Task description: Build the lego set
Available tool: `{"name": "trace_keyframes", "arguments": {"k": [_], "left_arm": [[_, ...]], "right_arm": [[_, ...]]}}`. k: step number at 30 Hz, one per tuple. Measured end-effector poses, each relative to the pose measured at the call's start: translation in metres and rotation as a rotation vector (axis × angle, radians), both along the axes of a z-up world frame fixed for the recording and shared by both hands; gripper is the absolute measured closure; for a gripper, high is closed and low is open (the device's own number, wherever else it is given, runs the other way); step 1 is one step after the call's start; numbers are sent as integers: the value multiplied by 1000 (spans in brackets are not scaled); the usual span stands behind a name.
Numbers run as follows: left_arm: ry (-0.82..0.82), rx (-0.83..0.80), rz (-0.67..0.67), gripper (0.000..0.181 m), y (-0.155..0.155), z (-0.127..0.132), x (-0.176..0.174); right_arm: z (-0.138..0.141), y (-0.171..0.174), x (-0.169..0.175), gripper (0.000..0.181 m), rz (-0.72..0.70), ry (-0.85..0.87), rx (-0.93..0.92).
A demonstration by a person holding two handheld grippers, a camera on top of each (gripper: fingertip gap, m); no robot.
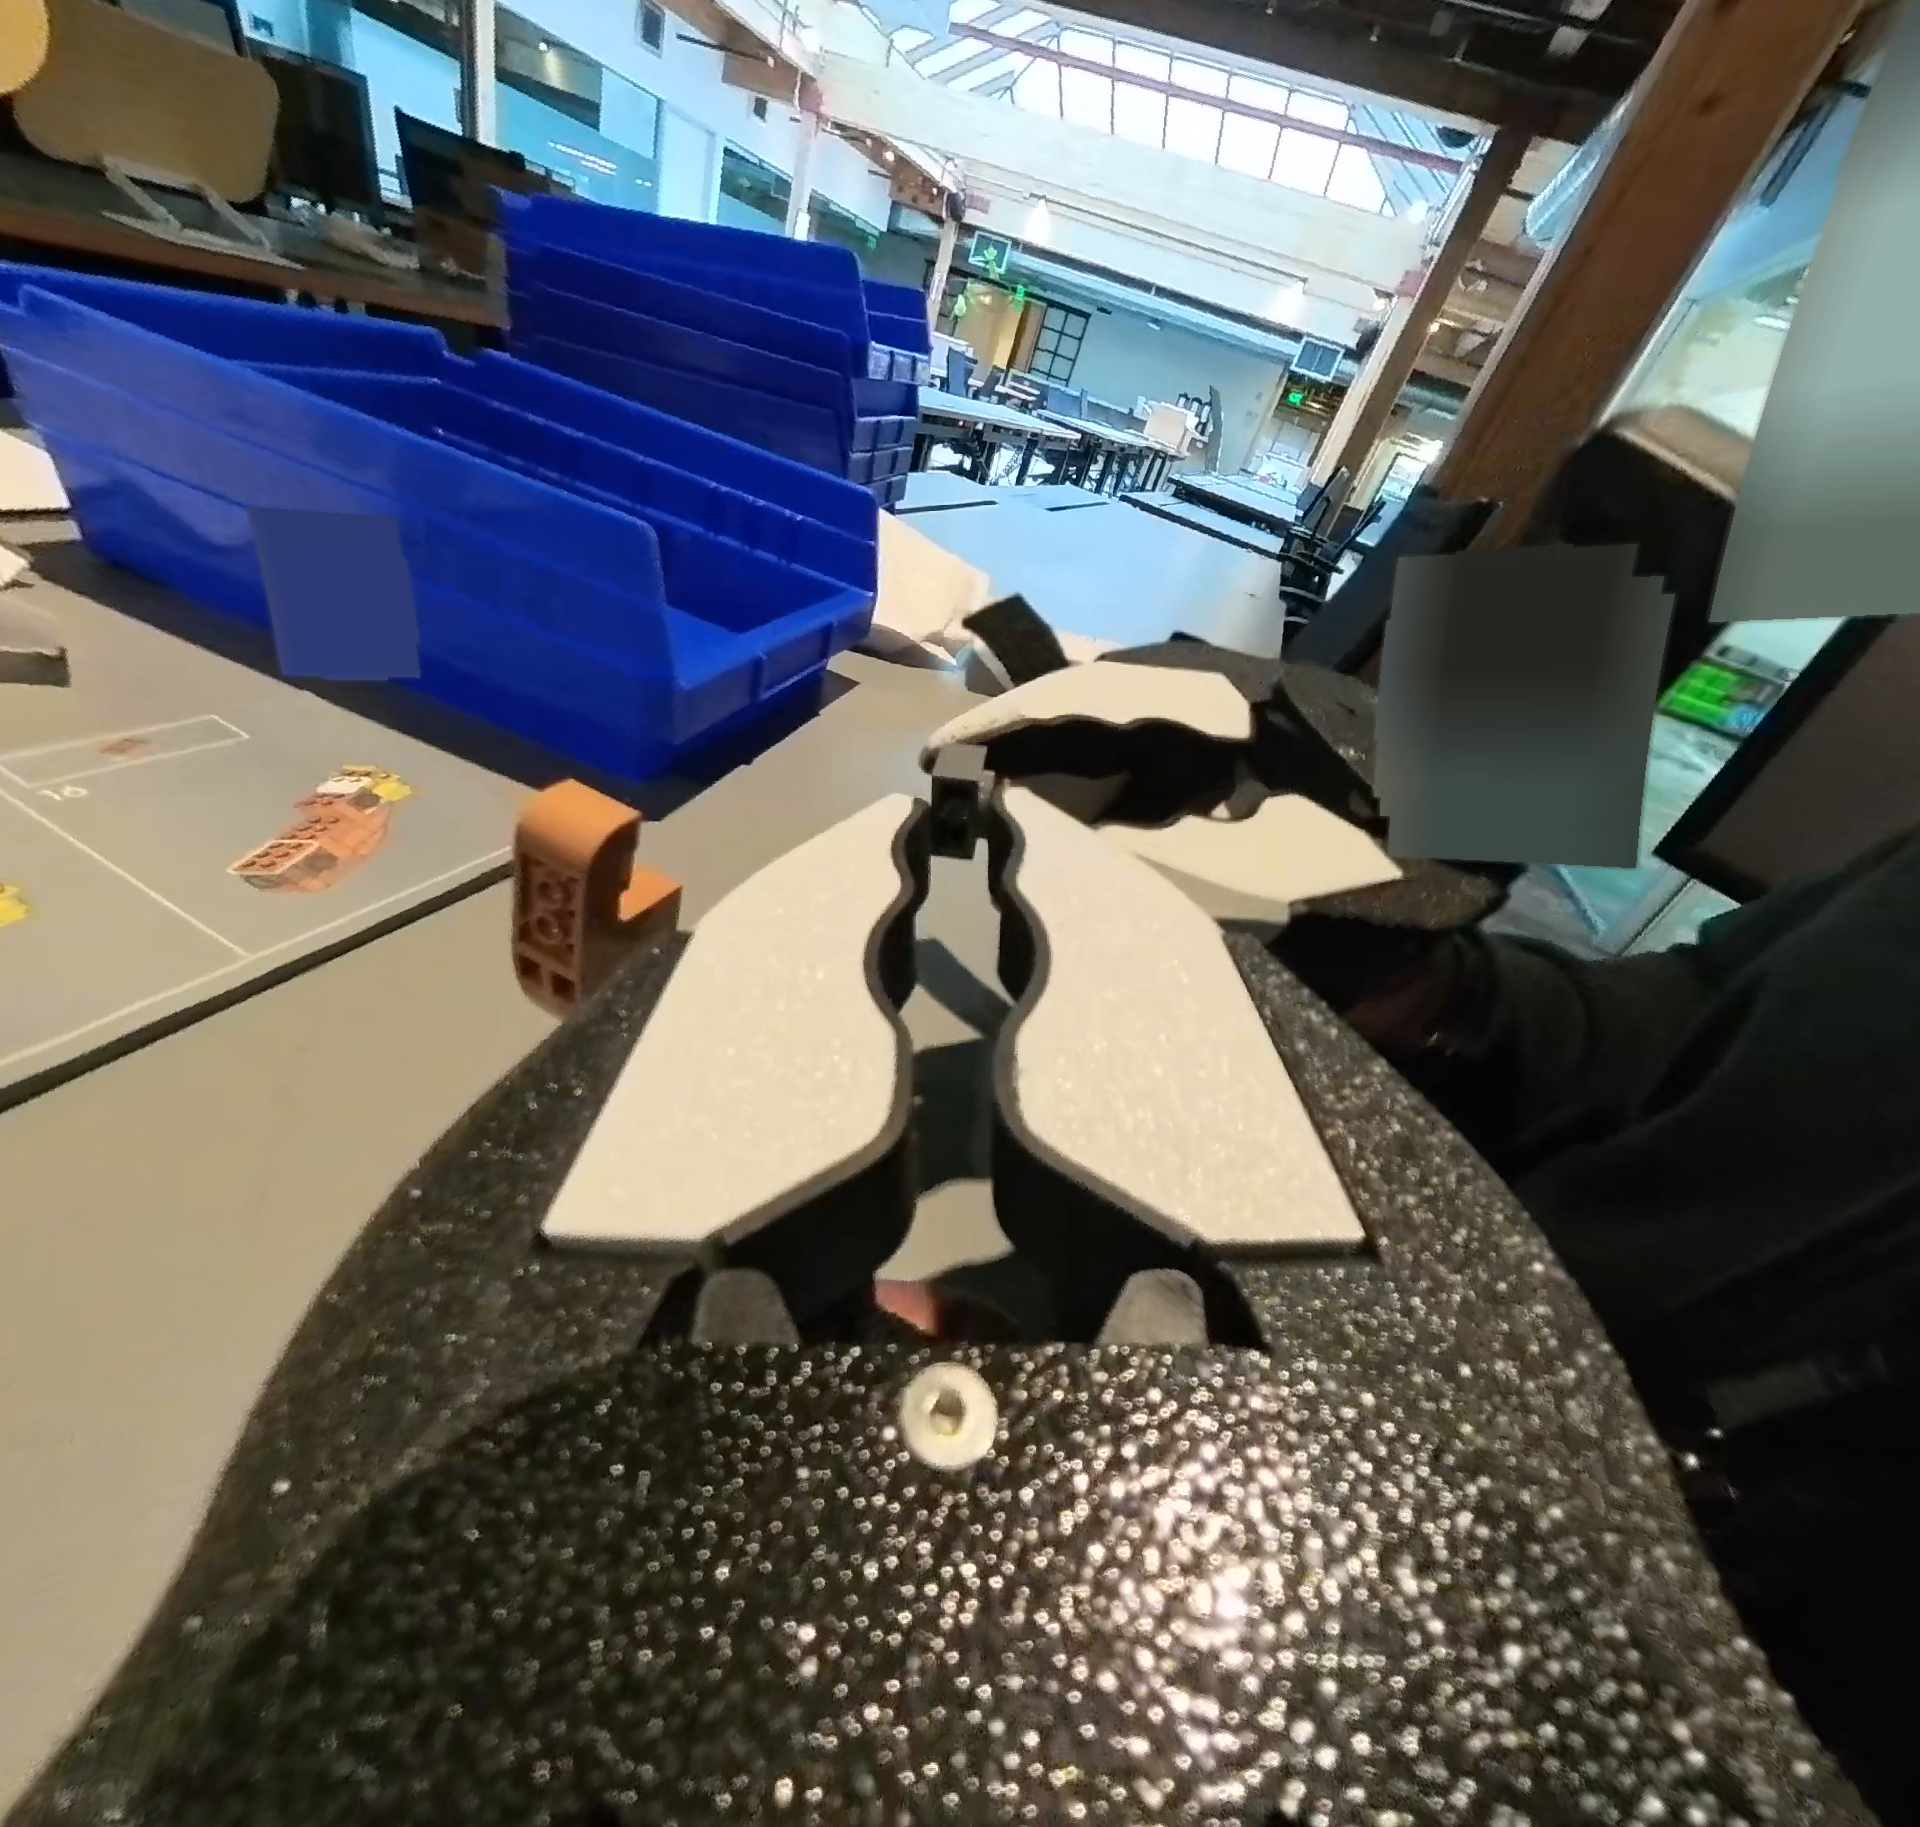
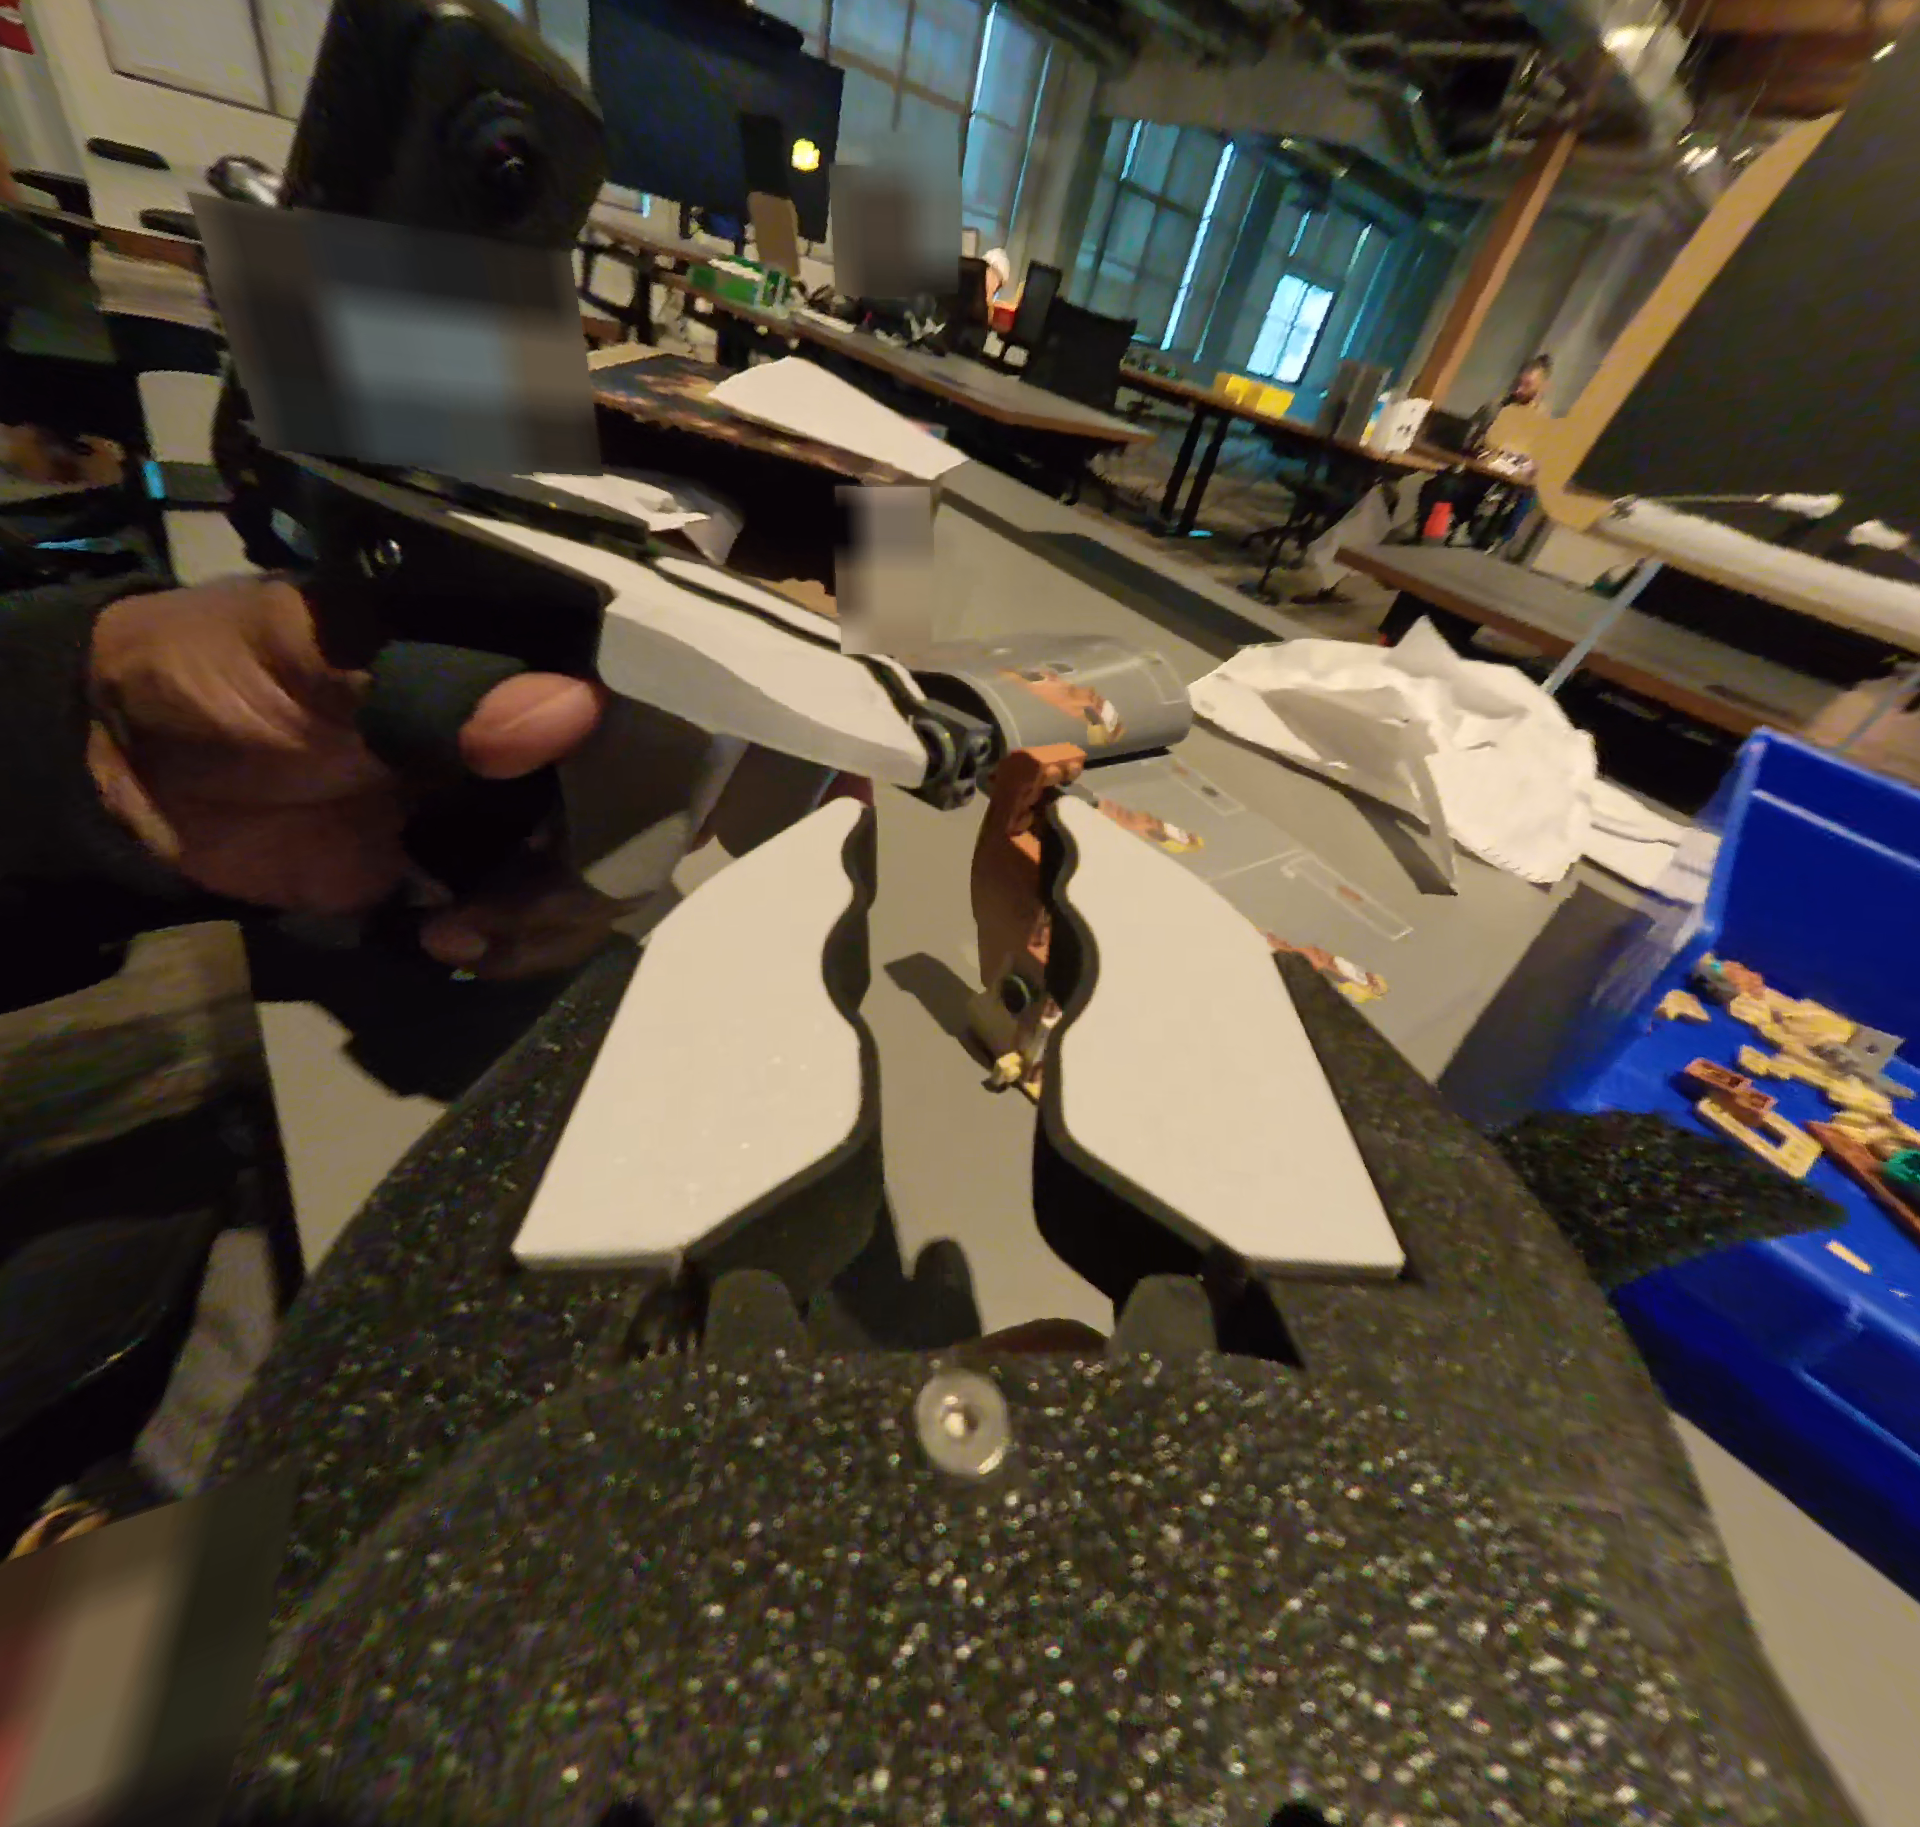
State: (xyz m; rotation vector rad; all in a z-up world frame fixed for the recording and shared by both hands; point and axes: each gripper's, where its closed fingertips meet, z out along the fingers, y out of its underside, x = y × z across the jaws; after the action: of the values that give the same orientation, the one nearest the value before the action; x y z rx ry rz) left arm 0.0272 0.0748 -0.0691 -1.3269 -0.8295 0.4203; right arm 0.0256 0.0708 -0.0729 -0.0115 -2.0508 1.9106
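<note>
My left gripper (image 1: 954, 832) is shut on a small black lego piece (image 1: 956, 790) at its fingertips, held above the grey table. It also shows in the right wrist view (image 2: 935, 749), coming in from the left with the black piece (image 2: 954, 754). My right gripper (image 2: 956, 821) is open. A brown lego assembly (image 2: 1013, 884) shows in its gap, against the inner edge of the right finger; I cannot tell if they touch. The right gripper's fingers (image 1: 1101, 712) hover just beyond the black piece. A brown lego piece (image 1: 571, 894) stands on the table to the left.
Stacked blue bins (image 1: 623, 572) stand at the back left. Another blue bin (image 2: 1829, 904) on the right holds several loose lego pieces (image 2: 1808, 1081). An instruction sheet (image 1: 156, 894) lies on the left. Crumpled white paper (image 2: 1403, 728) lies farther back. A hand (image 2: 260, 738) grips the left gripper. The tips of both grippers are at nearly the same place.
</note>
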Motion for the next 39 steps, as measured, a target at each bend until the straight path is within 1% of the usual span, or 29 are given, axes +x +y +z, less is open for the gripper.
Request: {"name": "trace_keyframes", "arguments": {"k": [4,7,16,23,33,39], "left_arm": [[-43,34,14,171,-3,-2,-5],[-61,61,18,171,-4,-2,-7],[-90,69,30,171,-10,-5,-9],[-117,71,10,171,-13,-8,-8],[-95,28,11,170,-13,-8,-8],[-82,-20,24,167,-16,-8,-8]], "right_arm": [[2,-5,-3,152,-68,103,-11],[2,-9,-4,153,-81,139,-2],[-2,-17,-6,160,-49,114,10],[-6,-21,-5,163,-41,116,29],[-7,-20,-5,166,-40,119,35],[-7,-19,-8,166,-63,119,37]]}}
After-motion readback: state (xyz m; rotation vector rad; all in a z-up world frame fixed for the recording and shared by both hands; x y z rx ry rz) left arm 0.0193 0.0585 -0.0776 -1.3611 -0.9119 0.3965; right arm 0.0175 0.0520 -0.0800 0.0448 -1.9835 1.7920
